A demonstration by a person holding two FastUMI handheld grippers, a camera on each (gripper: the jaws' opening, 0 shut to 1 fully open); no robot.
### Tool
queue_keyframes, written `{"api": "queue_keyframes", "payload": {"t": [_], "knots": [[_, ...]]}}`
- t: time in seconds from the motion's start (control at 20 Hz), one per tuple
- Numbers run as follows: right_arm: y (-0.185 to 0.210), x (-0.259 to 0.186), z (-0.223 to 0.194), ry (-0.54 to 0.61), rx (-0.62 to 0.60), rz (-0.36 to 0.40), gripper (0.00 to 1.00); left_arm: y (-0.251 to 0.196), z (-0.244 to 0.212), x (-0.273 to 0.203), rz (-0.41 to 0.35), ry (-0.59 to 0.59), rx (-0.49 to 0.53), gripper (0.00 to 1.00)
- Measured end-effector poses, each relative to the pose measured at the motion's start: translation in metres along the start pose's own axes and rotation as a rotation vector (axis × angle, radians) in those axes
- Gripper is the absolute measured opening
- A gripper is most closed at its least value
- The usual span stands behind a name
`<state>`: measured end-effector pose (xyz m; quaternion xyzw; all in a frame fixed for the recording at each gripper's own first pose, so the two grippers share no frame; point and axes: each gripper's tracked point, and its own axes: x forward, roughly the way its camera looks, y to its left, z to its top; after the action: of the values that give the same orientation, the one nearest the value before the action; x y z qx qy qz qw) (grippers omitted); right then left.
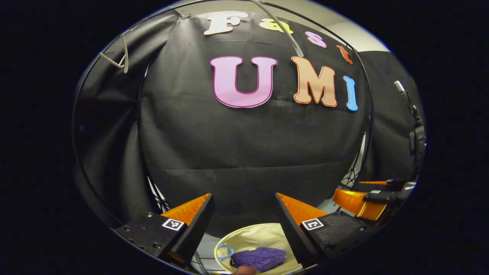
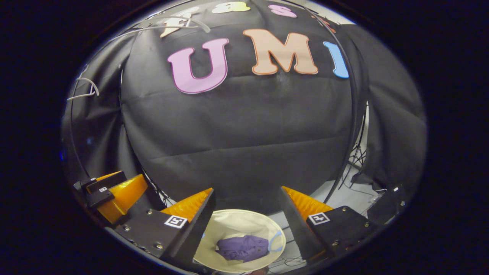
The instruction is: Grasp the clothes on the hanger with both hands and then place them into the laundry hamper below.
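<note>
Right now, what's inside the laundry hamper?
A bunched purple garment lies at the bottom of the cream hamper, with both grippers open above it. Whatever sits under the cloth is covered, and the left gripper hides part of the hamper's rim.

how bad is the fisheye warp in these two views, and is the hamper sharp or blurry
Left gripper view: strong barrel warp, the booth's black poles bow into arcs; the cream round laundry hamper with the purple garment looks fairly sharp, partly cropped at the bottom. Right gripper view: same bowing; hamper and garment evenly lit, no glare.
</note>
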<state>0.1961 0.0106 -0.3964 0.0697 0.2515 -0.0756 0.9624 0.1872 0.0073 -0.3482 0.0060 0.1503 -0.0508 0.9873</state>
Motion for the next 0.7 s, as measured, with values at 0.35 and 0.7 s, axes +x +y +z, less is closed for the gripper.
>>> {"api": "queue_keyframes", "payload": {"t": [0.35, 0.7], "knots": [[0.001, -0.045, 0.077, -0.154, -0.035, -0.004, 0.99, 0.006, 0.061, -0.032, -0.041, -0.040, -0.096, 0.96], [0.010, -0.099, 0.132, -0.268, -0.078, 0.010, 0.99, 0.023, 0.132, -0.071, -0.045, -0.121, -0.116, 0.95]]}}
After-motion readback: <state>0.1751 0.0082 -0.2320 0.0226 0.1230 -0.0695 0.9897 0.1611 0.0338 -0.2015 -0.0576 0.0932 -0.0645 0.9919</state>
